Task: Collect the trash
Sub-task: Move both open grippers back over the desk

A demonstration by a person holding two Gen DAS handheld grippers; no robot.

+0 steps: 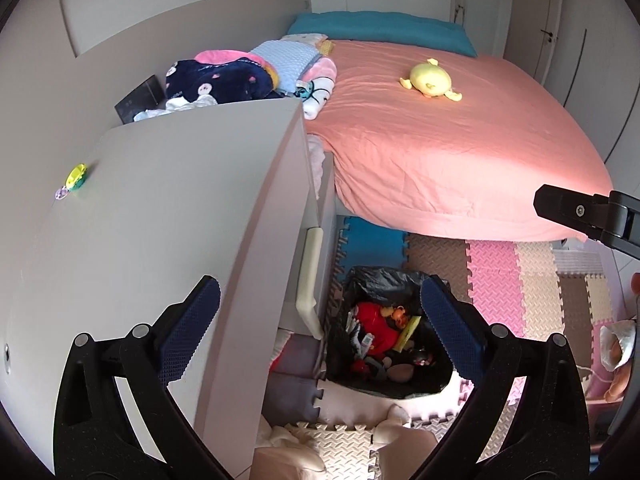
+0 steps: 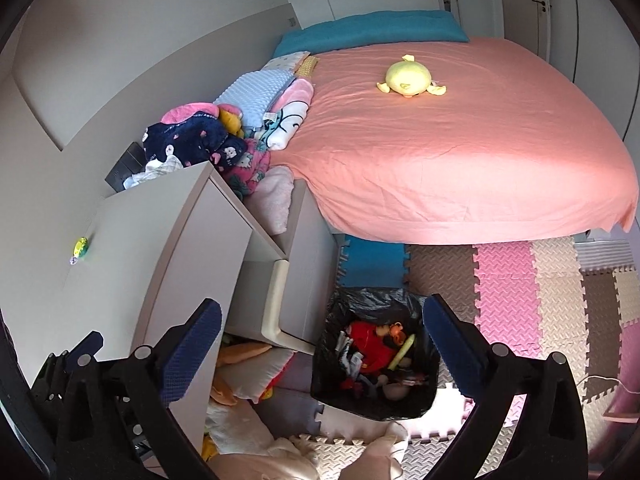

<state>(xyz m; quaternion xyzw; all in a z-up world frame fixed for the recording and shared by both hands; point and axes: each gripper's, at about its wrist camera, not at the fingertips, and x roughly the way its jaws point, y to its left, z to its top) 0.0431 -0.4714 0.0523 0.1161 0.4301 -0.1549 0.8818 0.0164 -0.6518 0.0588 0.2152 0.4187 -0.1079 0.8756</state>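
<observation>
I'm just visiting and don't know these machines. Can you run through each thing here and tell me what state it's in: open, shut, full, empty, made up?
Left gripper: jaws open, nothing between them.
Right gripper: jaws open, nothing between them.
Black trash bag: open at the top, partly filled.
Bed: covered by a pink sheet.
Yellow plush toy: lying on the bed.
Door: shut.

Pink-sheeted bed (image 2: 460,128), foam floor mats (image 2: 520,280), possibly wardrobes.
</observation>
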